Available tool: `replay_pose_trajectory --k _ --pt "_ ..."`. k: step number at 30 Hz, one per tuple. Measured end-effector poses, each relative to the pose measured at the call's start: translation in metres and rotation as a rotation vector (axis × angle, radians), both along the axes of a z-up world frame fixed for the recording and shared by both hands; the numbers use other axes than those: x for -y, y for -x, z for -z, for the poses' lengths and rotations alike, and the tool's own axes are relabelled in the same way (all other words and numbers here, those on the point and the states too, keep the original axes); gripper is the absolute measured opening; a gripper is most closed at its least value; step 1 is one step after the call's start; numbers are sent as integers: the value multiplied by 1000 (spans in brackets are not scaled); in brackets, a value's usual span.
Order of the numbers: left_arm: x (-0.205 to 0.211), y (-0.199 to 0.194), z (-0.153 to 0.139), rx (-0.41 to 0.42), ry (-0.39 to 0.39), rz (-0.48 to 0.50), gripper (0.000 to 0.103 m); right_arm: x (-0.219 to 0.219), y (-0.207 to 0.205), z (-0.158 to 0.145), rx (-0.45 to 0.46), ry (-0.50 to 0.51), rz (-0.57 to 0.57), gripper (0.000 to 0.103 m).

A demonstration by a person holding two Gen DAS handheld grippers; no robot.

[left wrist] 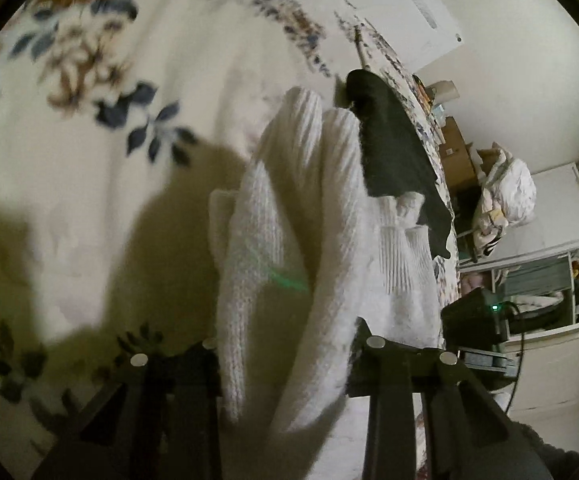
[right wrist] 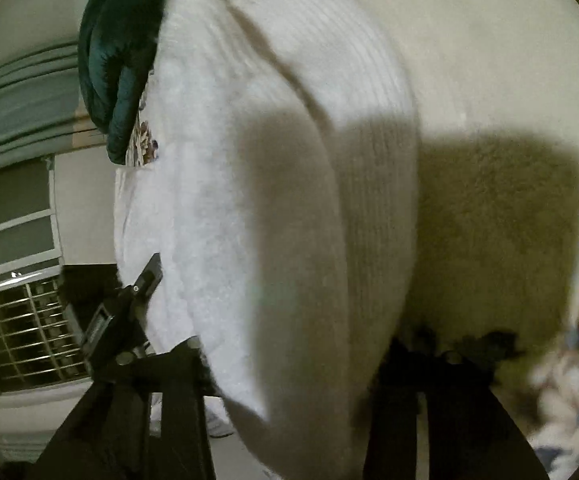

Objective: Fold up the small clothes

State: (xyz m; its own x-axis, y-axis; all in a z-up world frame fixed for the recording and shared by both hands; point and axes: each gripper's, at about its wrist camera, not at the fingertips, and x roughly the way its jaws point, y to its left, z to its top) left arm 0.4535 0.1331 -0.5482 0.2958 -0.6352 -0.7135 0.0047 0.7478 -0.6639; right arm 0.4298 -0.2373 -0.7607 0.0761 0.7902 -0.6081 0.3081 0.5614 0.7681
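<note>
Floral bedspread [left wrist: 89, 128] across the bed, cluttered room beyond. White knit [left wrist: 289, 220] lies bunched on it, a black garment [left wrist: 393, 148] just past. Left claw [left wrist: 285, 344] partly spread; knit runs between its fingers, but whether the pads press it I cannot tell. Right claw [right wrist: 293, 356] likewise partly spread with the knit [right wrist: 269, 160] filling the gap; grip unclear. Fingertips buried in fabric and shadow. Green cloth [right wrist: 117, 60] cut off at top.

Both wrist cameras look forward and downward along their fingers, very near the white knit socks [left wrist: 289, 216] [right wrist: 273, 184]. Both share these and the floral blanket [left wrist: 89, 120] [right wrist: 489, 80]; room edges sit at frame sides.
</note>
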Motion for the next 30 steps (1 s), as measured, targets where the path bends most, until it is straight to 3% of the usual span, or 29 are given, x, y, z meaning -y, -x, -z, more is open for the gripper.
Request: replay_pose_trajectory --k 4,10,14,19,25,30 --pt "10 -4 -30 35 -12 0 29 12 4 -39 59 13 11 38" --pt "43 -35 -85 96 -2 15 29 61 -11 -126 167 32 28 38" --pt "78 -74 -126 146 23 22 29 105 -36 -187 242 60 63 38" --pt "134 -140 -158 204 30 53 29 162 -86 -234 311 94 124 38" --pt "188 -206 -130 201 1 96 30 217 -158 -222 303 130 179 38" --pt "215 -231 -78 147 -35 109 29 240 -197 -163 244 155 187 38"
